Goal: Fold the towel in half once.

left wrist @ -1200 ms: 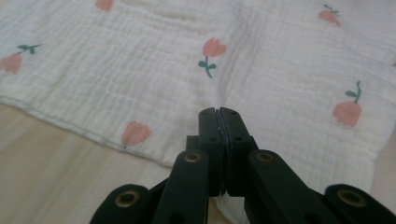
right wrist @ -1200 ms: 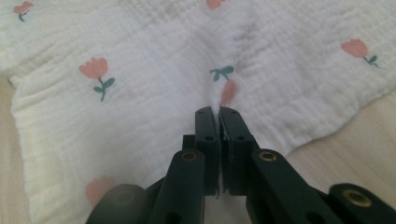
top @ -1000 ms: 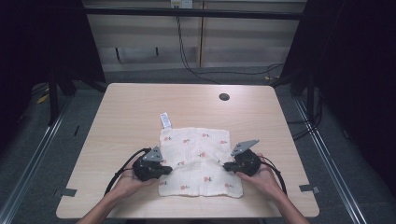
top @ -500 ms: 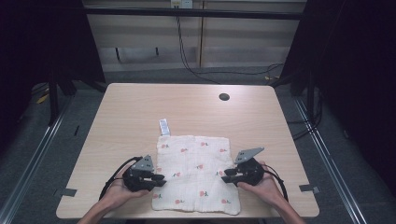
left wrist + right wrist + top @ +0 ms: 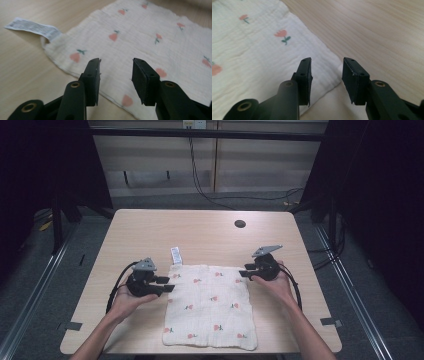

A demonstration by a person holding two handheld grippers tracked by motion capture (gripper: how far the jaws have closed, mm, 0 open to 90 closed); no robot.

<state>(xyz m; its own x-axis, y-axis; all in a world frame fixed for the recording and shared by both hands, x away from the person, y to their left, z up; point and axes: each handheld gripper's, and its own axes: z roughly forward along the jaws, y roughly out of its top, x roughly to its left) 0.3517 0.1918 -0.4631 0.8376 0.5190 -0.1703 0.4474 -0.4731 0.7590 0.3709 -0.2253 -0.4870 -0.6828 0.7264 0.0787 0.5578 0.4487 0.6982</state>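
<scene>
Two grippers: left gripper (image 5: 169, 284) and right gripper (image 5: 243, 270) hovering with jaws spread, gripping nothing.
Cloth (image 5: 210, 305): lying flat, label (image 5: 175, 255) sticking out.
Table (image 5: 150, 230): offering bare wood beyond.

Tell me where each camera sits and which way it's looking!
High view: above the person's side, looking forward and down on the table; forearms, left gripper, right gripper.
Left gripper view: rides the left gripper, looking along its parted jaws at the cloth and its tag.
Right gripper view: rides the right gripper, jaws parted over the cloth's corner.
Shared: all show the flowered cloth on the table.
</scene>
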